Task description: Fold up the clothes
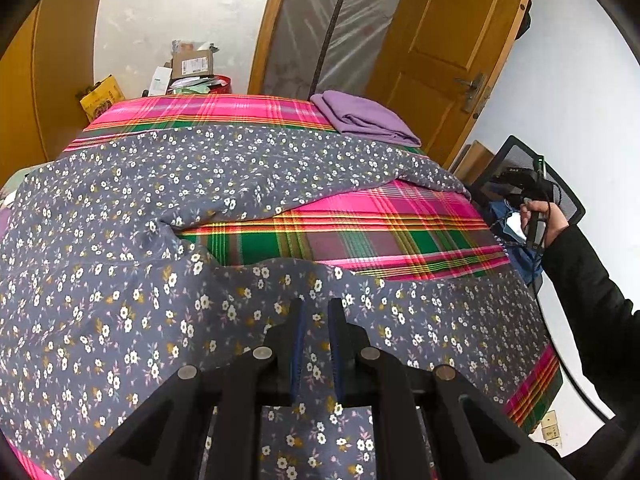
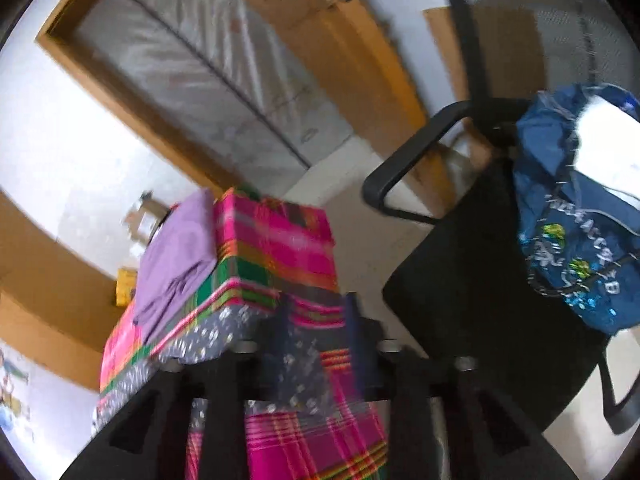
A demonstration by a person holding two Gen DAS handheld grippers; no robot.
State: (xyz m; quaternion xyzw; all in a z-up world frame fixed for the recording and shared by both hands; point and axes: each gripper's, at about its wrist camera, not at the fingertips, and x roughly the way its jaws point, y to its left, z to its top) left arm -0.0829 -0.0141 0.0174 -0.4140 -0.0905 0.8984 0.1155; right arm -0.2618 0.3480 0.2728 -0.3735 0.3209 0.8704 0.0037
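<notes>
Grey-blue garment [image 1: 120,208] strewn with small white and mustard flowers, pink, green and yellow plaid bedcover [image 1: 360,232], plain lilac folded cloth [image 1: 360,116], orange-brown wooden door [image 1: 452,40], black mesh chair [image 2: 480,280], dark blue printed bag [image 2: 572,232], yellow box [image 1: 100,98].

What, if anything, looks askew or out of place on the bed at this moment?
The floral garment lies rumpled and unfolded, spread unevenly over the plaid bedcover, one strip trailing towards the far corner. The purple cloth by contrast sits neatly folded. Nothing looks spilled or damaged.
</notes>
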